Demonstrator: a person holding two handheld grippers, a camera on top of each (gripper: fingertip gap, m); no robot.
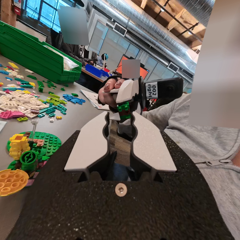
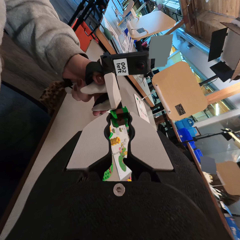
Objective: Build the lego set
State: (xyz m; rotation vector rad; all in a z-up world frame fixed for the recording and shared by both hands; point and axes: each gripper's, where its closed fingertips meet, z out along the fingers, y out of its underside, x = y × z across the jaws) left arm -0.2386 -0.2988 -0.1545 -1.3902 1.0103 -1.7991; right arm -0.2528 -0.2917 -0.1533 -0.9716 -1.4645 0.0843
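Tabletop [image 1: 77, 116], grey, carries everything and runs from near left to far. On its far left stands a long green bin [image 1: 32, 54], the largest container; a clear plastic bag [image 1: 70, 61] fills its near end, and what is in the bag cannot be made out. On another table beyond are blue bins [image 1: 94, 70], too far off for their contents to be told.

Near left lies a round green baseplate [image 1: 50, 141] with a yellow brick figure [image 1: 18, 144] and a clear post on it. Nearer still is an orange round plate [image 1: 11, 181], underside up. A white booklet [image 1: 93, 98] lies at the table's right edge.

Loose bricks lie sorted in heaps left of the booklet: white [image 1: 19, 101], teal [image 1: 57, 109], blue [image 1: 74, 98], lime [image 1: 54, 100] and pink [image 1: 10, 115].

Off the table edge, in front of a person's grey sleeve, the two grippers meet. The right gripper [image 2: 119, 117] holds a small green-and-brown block [image 1: 124, 110] clamped between its pads, in the air above the floor. The left gripper [image 1: 121, 114] stands narrowly open around the block's end: the block is close against its right finger, and a clear gap shows at its left finger [image 1: 103, 116], so it does not grip.
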